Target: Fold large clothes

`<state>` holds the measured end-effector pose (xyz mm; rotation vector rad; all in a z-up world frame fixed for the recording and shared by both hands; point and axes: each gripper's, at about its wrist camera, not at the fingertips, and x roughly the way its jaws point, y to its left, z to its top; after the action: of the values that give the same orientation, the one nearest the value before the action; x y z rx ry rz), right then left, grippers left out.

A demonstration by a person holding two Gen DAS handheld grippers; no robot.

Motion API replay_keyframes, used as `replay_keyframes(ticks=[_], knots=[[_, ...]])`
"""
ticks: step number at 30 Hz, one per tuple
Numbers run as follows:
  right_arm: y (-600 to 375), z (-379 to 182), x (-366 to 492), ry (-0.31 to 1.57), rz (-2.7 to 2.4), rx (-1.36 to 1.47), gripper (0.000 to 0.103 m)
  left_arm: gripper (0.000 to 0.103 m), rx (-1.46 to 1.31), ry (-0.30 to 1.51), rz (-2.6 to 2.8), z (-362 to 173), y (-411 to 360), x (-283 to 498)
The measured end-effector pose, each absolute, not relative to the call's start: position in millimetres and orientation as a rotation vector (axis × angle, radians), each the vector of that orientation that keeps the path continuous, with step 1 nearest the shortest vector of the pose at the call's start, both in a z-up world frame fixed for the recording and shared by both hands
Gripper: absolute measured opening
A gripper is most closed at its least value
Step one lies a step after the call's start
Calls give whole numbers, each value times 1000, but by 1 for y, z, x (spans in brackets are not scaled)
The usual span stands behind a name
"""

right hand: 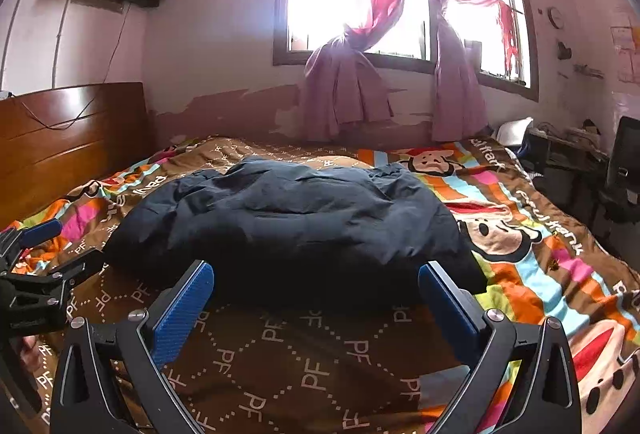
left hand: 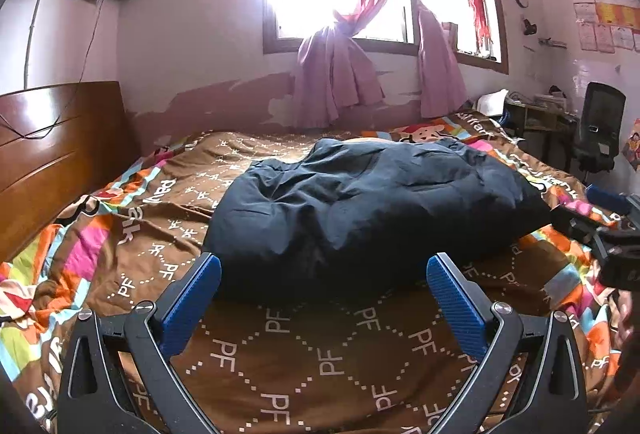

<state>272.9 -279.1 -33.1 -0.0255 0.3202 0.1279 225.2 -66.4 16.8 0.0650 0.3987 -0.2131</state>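
I hold the left gripper (left hand: 323,270) and right gripper (right hand: 315,280) just short of a dark navy padded garment (left hand: 360,201), both with jaws apart and empty. The garment lies bunched mid-bed on the brown patterned bedspread (left hand: 304,354); I judge it either roughly folded or not yet spread, so smoothing remains. The left view alone shows the black office chair (left hand: 598,129); the right view alone shows the bedspread's large cartoon-face print (right hand: 496,230).

Left gripper (left hand: 324,266), right gripper (right hand: 316,274) agape
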Motion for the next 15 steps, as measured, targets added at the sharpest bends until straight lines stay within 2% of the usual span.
replay_keyframes(ticks=[15], knots=[[-283, -40, 277, 355, 110, -3, 103, 101, 75, 404, -210, 12, -70, 224]])
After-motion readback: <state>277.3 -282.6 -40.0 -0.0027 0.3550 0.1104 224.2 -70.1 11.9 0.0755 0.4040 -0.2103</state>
